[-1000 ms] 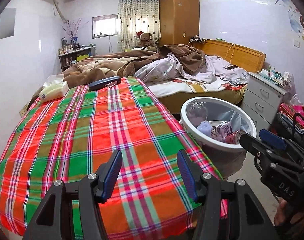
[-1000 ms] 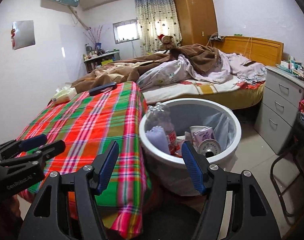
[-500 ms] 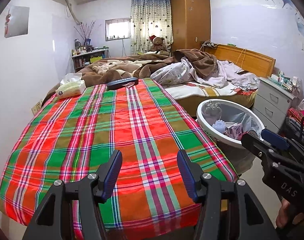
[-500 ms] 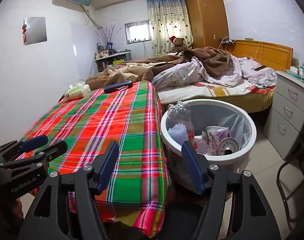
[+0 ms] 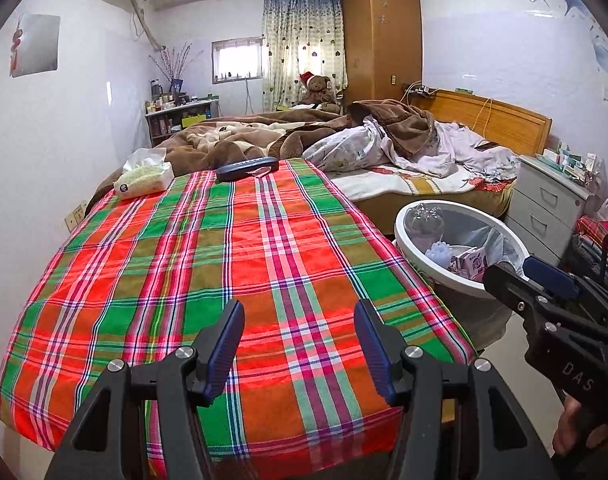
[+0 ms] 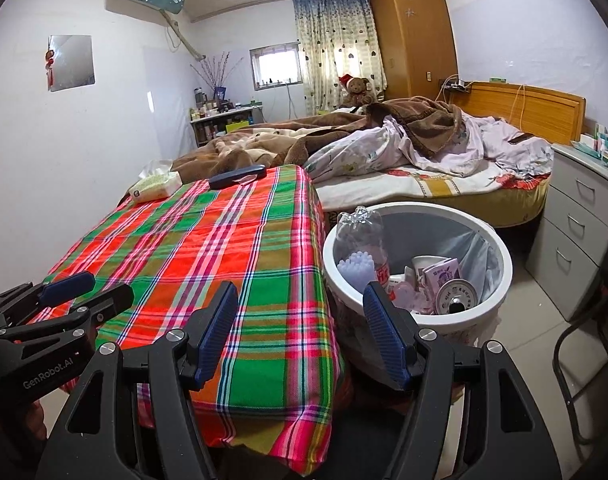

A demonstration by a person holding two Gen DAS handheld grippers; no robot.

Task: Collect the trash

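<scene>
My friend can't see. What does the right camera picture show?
An open, empty right gripper hangs over a plaid table beside a white trash bin holding a bottle, a can and cartons. An unmade bed is behind.

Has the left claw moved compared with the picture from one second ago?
Yes. The left claw has backed away: the plaid table now shows more near edge, and the trash bin sits farther right.

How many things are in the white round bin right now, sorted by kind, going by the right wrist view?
In the white round bin, as far as shows; more may lie hidden underneath:
Clear crumpled plastic bottles: 1
Silver metal cans: 1
Purple-and-white paper cartons: 1
Pale lilac knobbly plastic pieces: 1
White cups or tubs: 1
Total: 5
</scene>
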